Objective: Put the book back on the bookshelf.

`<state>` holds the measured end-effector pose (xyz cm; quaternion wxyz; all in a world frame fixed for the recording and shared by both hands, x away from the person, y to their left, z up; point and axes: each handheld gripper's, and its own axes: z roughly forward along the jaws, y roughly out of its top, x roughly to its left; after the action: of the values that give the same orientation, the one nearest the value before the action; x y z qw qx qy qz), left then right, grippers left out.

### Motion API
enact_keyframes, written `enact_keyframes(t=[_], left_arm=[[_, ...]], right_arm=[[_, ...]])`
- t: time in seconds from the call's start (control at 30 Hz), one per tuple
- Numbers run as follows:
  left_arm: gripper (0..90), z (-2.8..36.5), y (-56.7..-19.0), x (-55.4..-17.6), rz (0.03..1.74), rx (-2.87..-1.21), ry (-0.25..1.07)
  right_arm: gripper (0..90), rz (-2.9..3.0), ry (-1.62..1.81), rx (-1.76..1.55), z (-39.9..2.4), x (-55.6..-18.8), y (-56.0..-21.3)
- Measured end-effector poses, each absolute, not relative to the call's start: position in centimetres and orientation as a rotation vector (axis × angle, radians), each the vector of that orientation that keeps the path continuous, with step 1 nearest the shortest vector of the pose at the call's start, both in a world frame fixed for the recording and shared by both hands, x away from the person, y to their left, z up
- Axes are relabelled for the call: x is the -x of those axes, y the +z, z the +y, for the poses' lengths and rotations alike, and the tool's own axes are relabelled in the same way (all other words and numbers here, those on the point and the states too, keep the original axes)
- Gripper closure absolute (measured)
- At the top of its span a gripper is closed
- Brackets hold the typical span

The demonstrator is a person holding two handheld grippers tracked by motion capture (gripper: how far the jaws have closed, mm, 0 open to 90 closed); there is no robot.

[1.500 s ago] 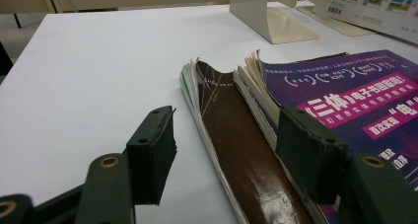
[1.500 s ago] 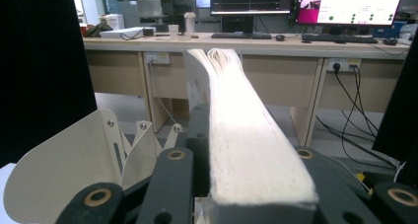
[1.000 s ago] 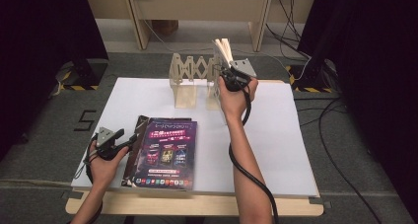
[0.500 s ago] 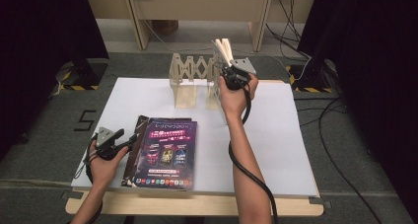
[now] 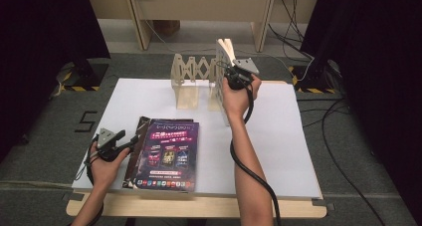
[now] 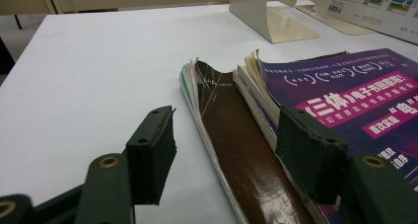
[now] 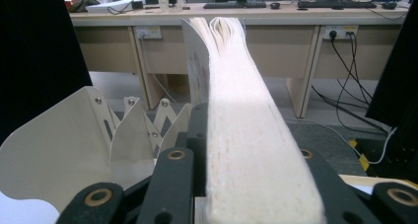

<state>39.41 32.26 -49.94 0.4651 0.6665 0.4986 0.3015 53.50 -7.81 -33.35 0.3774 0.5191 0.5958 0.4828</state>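
Right gripper (image 5: 230,72) jaws have just been closing, now pinching the book (image 7: 246,150) at the rack (image 5: 191,71), upper centre; grasp looks secured.

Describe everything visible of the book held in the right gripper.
The book is thick, with a pale cover and cream page edges that fan apart at the top. It stands upright, tilted slightly, at the right end of the expanding book rack. The right gripper has just been closing its jaws, and they now clamp its lower part.
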Motion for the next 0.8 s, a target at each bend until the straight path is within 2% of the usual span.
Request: enact_keyframes(t=[0.53, 0.8], left_arm=[[39.0, 32.3, -49.9, -39.4, 1.223, -1.639, 0.739], [39.1, 32.2, -50.0, -39.4, 1.220, -1.639, 0.741]], right_arm=[[74.6, 1.452, 1.272, -1.284, -7.2, -54.7, -33.1], [74.4, 1.419, 1.275, -1.231, -7.1, -55.0, -34.8]])
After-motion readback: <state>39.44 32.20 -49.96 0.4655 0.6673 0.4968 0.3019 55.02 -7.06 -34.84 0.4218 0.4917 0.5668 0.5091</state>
